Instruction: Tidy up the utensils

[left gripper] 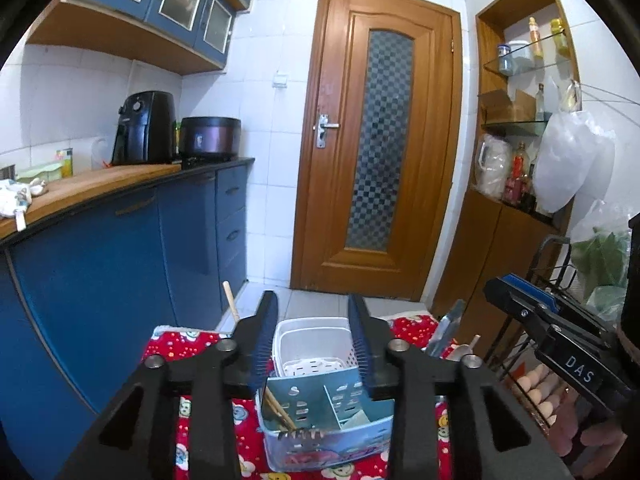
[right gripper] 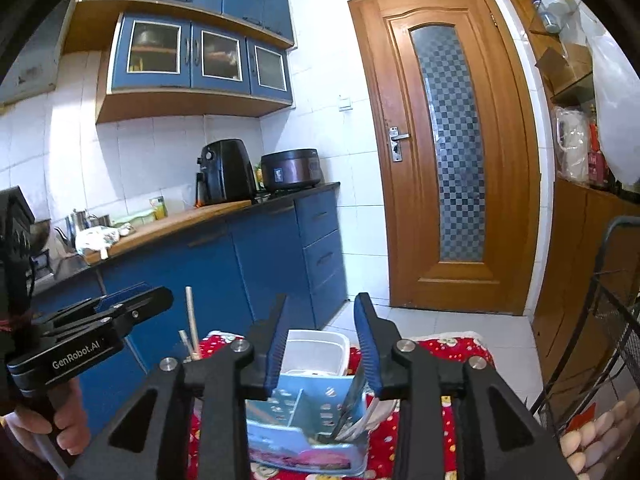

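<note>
A light-blue utensil caddy with perforated dividers stands on a red patterned cloth, and a white basket sits just behind it. Wooden chopsticks lean in its left compartment. My left gripper hovers above the caddy, open, with nothing between its pads. My right gripper is also open and empty over the caddy, above dark and white utensil handles in the right compartment. Each gripper shows at the edge of the other view: right gripper, left gripper.
More utensils stand beside the caddy: a wooden stick on the left and a metal blade on the right. Blue cabinets line the left, a wooden door is ahead, and a wire rack with eggs is at the right.
</note>
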Action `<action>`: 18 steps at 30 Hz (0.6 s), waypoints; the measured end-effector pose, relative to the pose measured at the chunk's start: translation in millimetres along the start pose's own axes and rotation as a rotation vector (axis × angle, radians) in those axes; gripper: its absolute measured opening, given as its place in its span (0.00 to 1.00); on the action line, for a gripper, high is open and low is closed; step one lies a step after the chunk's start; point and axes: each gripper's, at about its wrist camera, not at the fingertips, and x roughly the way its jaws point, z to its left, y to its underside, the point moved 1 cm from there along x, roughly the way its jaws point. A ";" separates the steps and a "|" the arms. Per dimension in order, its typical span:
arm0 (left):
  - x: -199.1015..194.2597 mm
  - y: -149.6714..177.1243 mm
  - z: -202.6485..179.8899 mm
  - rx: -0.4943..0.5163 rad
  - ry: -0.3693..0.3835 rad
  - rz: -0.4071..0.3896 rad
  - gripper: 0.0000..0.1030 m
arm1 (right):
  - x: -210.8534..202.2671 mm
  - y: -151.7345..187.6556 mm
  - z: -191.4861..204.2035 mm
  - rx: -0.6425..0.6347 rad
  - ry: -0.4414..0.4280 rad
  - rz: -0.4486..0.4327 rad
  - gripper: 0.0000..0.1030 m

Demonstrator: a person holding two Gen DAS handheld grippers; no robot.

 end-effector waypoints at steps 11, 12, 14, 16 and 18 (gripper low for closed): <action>-53.8 22.0 -4.0 -0.019 -0.016 -0.020 0.60 | -51.1 23.0 7.4 0.053 -0.033 0.014 0.55; -59.7 26.1 -4.0 -0.028 -0.019 -0.023 0.64 | -55.8 27.5 8.0 0.058 -0.035 0.020 0.56; -67.8 32.4 -3.5 -0.041 -0.021 -0.026 0.67 | -62.1 34.3 9.1 0.066 -0.034 0.029 0.58; -75.9 40.7 -5.2 -0.042 -0.029 -0.021 0.69 | -69.4 43.6 10.4 0.076 -0.034 0.041 0.61; -81.4 48.6 -7.6 -0.034 -0.036 -0.011 0.71 | -76.4 53.0 12.1 0.087 -0.034 0.053 0.65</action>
